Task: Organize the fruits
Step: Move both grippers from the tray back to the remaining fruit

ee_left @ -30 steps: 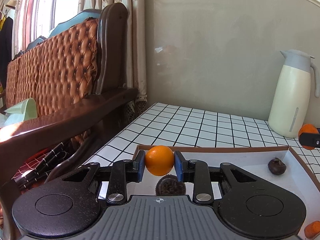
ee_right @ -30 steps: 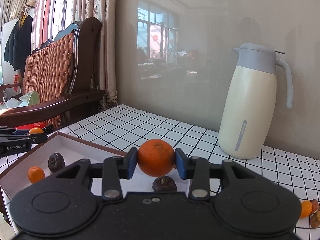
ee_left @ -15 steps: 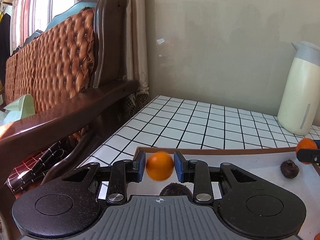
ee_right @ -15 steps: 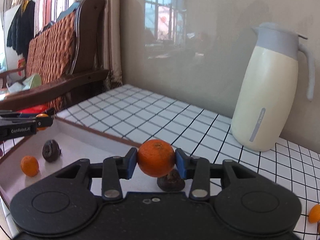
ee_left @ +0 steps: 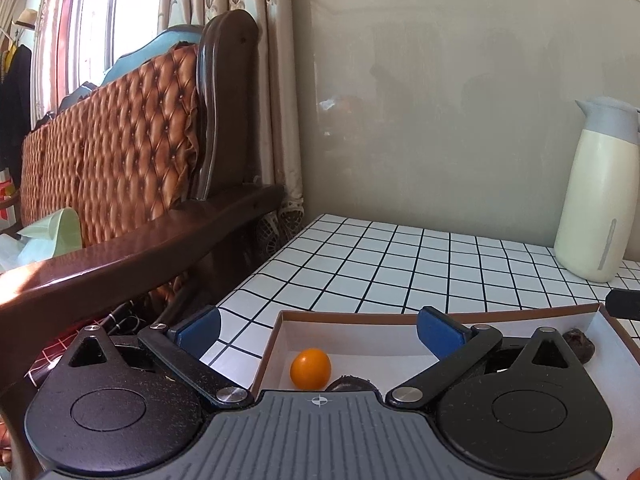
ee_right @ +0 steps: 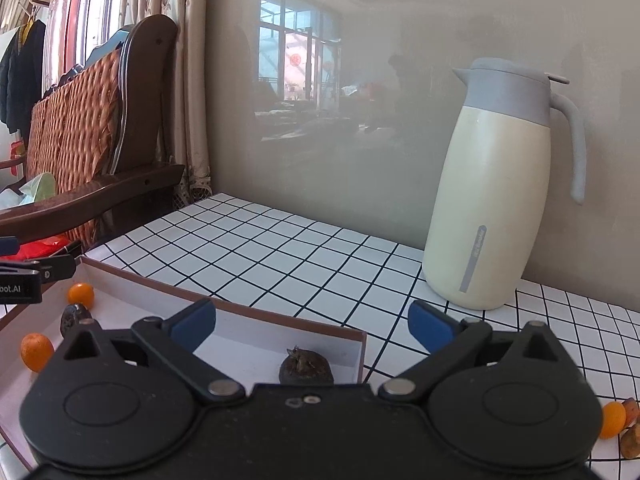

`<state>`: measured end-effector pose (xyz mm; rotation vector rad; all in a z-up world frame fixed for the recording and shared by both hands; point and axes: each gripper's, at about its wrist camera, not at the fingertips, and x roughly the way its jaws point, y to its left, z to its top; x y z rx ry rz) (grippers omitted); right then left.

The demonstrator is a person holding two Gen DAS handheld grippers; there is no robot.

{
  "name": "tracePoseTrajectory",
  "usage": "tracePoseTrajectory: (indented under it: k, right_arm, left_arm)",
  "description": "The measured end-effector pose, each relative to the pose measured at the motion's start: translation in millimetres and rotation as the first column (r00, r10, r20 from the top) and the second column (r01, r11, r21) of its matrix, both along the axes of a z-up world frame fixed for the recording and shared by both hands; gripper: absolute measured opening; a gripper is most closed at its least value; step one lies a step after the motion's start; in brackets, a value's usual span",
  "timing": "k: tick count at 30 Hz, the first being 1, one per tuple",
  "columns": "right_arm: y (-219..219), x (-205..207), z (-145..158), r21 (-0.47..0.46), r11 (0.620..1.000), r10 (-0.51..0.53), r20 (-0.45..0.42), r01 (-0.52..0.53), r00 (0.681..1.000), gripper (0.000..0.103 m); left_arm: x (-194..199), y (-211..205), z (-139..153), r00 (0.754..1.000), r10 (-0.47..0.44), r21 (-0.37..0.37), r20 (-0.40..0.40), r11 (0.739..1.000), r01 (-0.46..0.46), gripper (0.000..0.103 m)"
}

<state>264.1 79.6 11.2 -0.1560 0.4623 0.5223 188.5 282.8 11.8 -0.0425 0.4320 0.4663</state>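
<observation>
A shallow white box with a brown rim sits on the tiled table. My left gripper is open and empty above its left corner, where a small orange lies beside a dark wrinkled fruit. Another dark fruit lies at the box's right end. My right gripper is open and empty over the box's right end, above a dark fruit. The right wrist view also shows two small oranges and a dark fruit at the box's left. The orange I held is out of sight.
A cream and grey thermos jug stands at the back right by the wall. An orange and brown fruit pieces lie on the tiles at the far right. A wooden sofa with tufted orange cushions flanks the table's left edge.
Both grippers were shut on oranges and have opened wide. The left one's orange now lies in the box corner. The right one's orange is no longer between its fingers.
</observation>
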Motion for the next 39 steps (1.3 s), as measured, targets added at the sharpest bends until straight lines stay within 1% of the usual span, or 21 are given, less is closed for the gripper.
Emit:
tracePoseTrajectory:
  k: [8, 15, 18, 21, 24, 28, 31, 39]
  right_arm:
    - [-4, -7, 3, 0.006, 1.0, 0.013, 0.002, -0.013, 1.0, 0.097]
    - [-7, -12, 8, 0.004, 1.0, 0.024, 0.009, -0.024, 1.0, 0.097]
    - [-15, -16, 9, 0.004, 1.0, 0.021, 0.021, -0.021, 1.0, 0.097]
    - [-27, -19, 11, 0.004, 1.0, 0.006, 0.031, -0.006, 0.999, 0.097]
    - [-42, -20, 12, 0.002, 1.0, -0.02, 0.045, 0.02, 0.999, 0.097]
    - [-67, -19, 6, -0.032, 0.996, -0.082, 0.063, 0.084, 0.995, 0.097]
    - [-88, -15, 2, -0.028, 0.992, -0.121, 0.044, 0.123, 0.992, 0.097]
    - [-145, -6, -10, -0.047, 0.972, -0.227, 0.03, 0.228, 0.973, 0.097]
  left_arm:
    - [-8, -9, -2, 1.0, -0.007, -0.002, -0.012, 1.0, 0.007, 0.103]
    - [-15, -30, 3, 0.999, -0.037, 0.015, 0.0, 0.999, 0.037, 0.103]
    - [-18, -38, 9, 0.999, -0.048, -0.019, 0.02, 0.999, 0.048, 0.103]
    - [-20, -51, 15, 0.997, -0.05, -0.043, 0.059, 0.998, 0.053, 0.103]
    - [-18, -67, 19, 0.995, -0.07, -0.035, 0.07, 0.997, 0.073, 0.103]
    - [-8, -87, 17, 0.99, -0.124, -0.058, 0.07, 0.99, 0.128, 0.103]
    - [2, -108, 15, 0.984, -0.166, -0.053, 0.065, 0.984, 0.169, 0.103]
    - [30, -178, 12, 0.955, -0.289, -0.038, 0.071, 0.956, 0.292, 0.103]
